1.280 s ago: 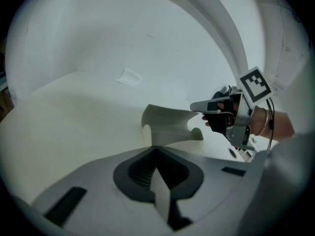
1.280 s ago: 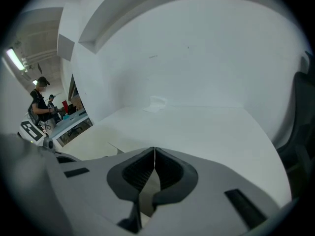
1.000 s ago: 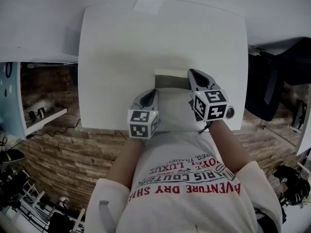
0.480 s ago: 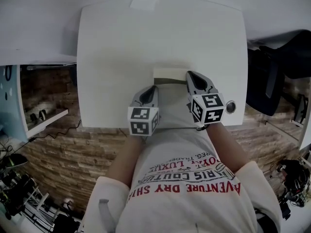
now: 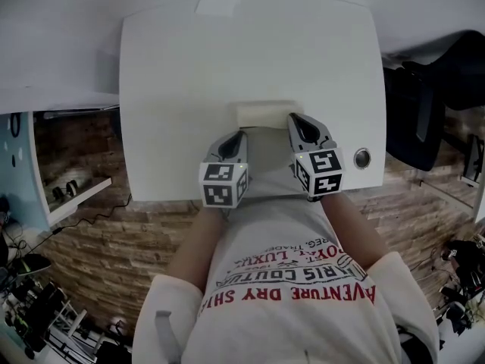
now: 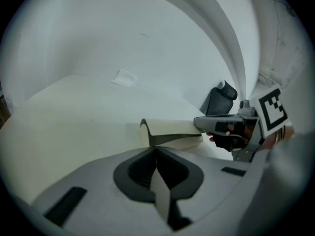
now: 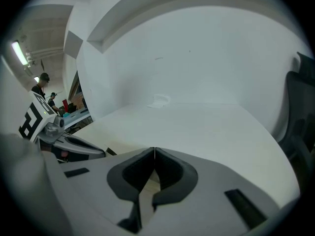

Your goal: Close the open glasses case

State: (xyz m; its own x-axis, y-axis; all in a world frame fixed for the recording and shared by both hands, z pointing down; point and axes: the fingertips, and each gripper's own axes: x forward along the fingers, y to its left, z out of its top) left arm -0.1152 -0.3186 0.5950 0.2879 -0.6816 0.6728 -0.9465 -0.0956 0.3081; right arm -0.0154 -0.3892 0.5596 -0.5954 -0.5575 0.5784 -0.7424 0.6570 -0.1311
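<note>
Jaws of left gripper [image 6: 156,148] were seen pressed together, tip to tip, nothing between them. Same on right gripper [image 7: 154,152]: jaws shut, nothing gripped.

The glasses case [image 5: 265,114] was found just beyond the left gripper's tips and apart from them. It sat between the two grippers, toward the near edge of the white table [image 5: 174,89]. Its lid [image 6: 172,127] was nearly down, but a dark slit was visible along the near side, so the case was judged not latched. The right gripper's tip was laid on the lid's right end, seemingly in contact.

Risks noted:
- Pressure applied at one end only, so the case could be tipped or skated across the smooth top.
- Shut tips could be slid off the curved lid.
- Lid could be sprung back open if released before the catch is seated.
- Case not braced by the left gripper.
</note>
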